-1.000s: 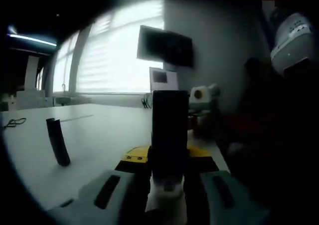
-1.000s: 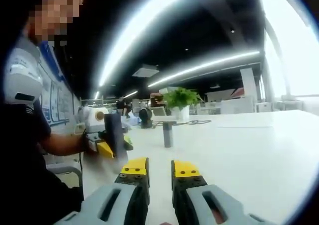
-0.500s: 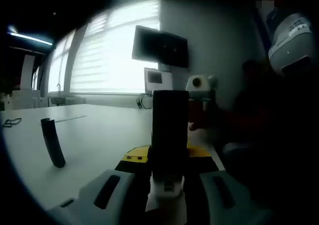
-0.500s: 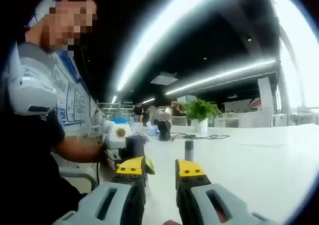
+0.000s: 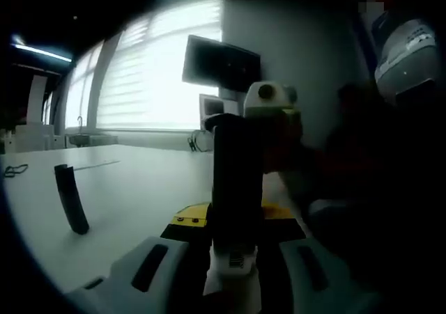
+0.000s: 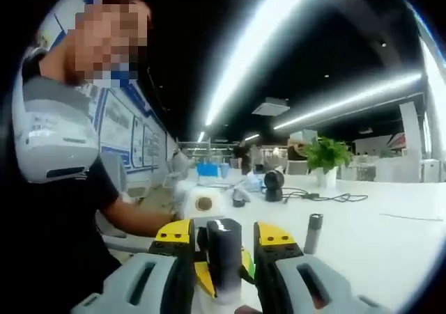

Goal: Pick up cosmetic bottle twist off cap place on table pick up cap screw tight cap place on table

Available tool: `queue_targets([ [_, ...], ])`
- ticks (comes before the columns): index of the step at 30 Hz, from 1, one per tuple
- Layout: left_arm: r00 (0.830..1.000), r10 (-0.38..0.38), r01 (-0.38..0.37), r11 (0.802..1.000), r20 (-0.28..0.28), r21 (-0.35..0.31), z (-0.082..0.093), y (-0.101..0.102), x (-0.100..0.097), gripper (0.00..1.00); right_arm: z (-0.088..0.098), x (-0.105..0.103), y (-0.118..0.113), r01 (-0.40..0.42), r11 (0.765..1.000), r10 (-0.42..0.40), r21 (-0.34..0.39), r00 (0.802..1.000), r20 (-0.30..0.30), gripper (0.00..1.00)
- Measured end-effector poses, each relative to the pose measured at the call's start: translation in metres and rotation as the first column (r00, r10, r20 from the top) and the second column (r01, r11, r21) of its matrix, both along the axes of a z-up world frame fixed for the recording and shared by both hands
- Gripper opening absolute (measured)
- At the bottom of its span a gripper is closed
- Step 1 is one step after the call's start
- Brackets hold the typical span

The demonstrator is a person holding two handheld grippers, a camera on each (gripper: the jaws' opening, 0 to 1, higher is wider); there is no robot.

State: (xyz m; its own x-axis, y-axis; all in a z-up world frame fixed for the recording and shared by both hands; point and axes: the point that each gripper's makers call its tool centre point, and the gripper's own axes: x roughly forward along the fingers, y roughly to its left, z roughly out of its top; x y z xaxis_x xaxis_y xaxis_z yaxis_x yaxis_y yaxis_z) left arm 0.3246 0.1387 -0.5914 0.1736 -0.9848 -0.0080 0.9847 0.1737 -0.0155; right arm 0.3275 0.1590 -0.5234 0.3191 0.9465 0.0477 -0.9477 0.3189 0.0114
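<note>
Across the white table (image 5: pixel 132 189), which spreads wide under bright blinds, a person (image 6: pixel 63 189) in a dark shirt sits at the near left of the right gripper view. Next in size, the left gripper (image 5: pixel 233 234) clamps the dark cosmetic bottle (image 5: pixel 237 182) upright between its yellow-tipped jaws. The right gripper (image 6: pixel 224 236) has its jaws set either side of the bottle's top, apart; whether they touch it I cannot tell. Smallest, a slim dark tube (image 5: pixel 71 199) stands alone on the table, well apart to the left.
</note>
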Motion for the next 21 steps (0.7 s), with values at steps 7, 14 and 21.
queue_targets([
  [7, 1.000, 0.017, -0.017, 1.000, 0.007, 0.003, 0.000, 0.002, 0.003, 0.15, -0.006, 0.000, 0.013, 0.048, 0.999, -0.048, -0.017, 0.999, -0.016, 0.28],
  [14, 1.000, 0.022, -0.022, 1.000, 0.005, 0.003, 0.000, 0.002, 0.004, 0.15, -0.010, -0.003, 0.018, 0.078, 0.996, -0.078, -0.051, 0.997, 0.002, 0.28],
  [21, 0.999, 0.031, -0.031, 1.000, 0.008, 0.003, 0.000, 0.003, 0.004, 0.15, -0.008, 0.000, 0.020, 0.091, 0.995, -0.091, -0.048, 0.996, -0.005, 0.28],
])
